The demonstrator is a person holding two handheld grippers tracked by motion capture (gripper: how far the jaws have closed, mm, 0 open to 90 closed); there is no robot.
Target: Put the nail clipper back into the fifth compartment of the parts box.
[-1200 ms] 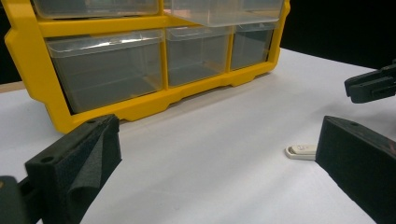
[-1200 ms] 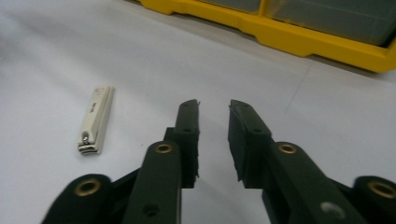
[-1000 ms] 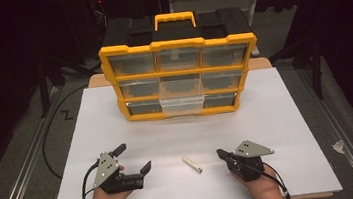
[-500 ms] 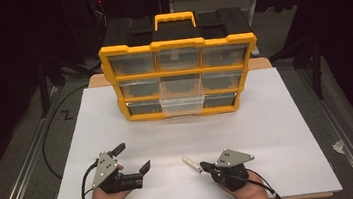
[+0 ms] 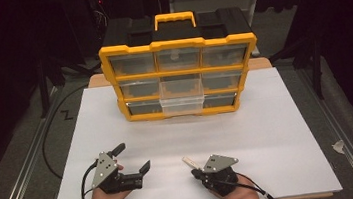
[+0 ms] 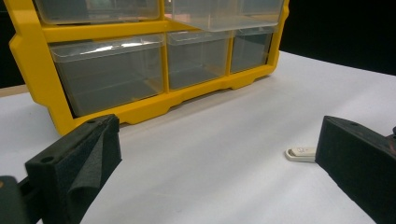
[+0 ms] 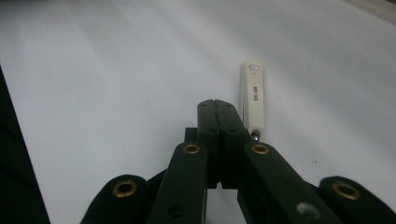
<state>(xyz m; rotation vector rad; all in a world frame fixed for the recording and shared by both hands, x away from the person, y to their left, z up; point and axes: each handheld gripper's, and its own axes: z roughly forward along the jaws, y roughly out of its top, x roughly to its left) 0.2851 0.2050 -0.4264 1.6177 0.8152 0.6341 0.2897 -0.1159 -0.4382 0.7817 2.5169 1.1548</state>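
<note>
The right gripper (image 7: pixel 217 105) has its jaws pressed together with nothing between them, its tip just beside a small cream stick (image 7: pixel 252 95) lying flat on the white counter (image 5: pixel 279 133). The left gripper (image 5: pixel 133 158) rests wide open and empty nearby. A yellow drawer box (image 5: pixel 180 74) stands behind.

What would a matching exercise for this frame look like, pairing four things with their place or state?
Things:
1. left claw
2. right claw
3. cream stick
4. middle drawer

Descriptions:
A. pulled out from the yellow organizer
B. jaws spread wide apart
C. lying flat on the white sheet
D. jaws pressed together with nothing between them

Right pairs: 1-B, 2-D, 3-C, 4-A
</note>
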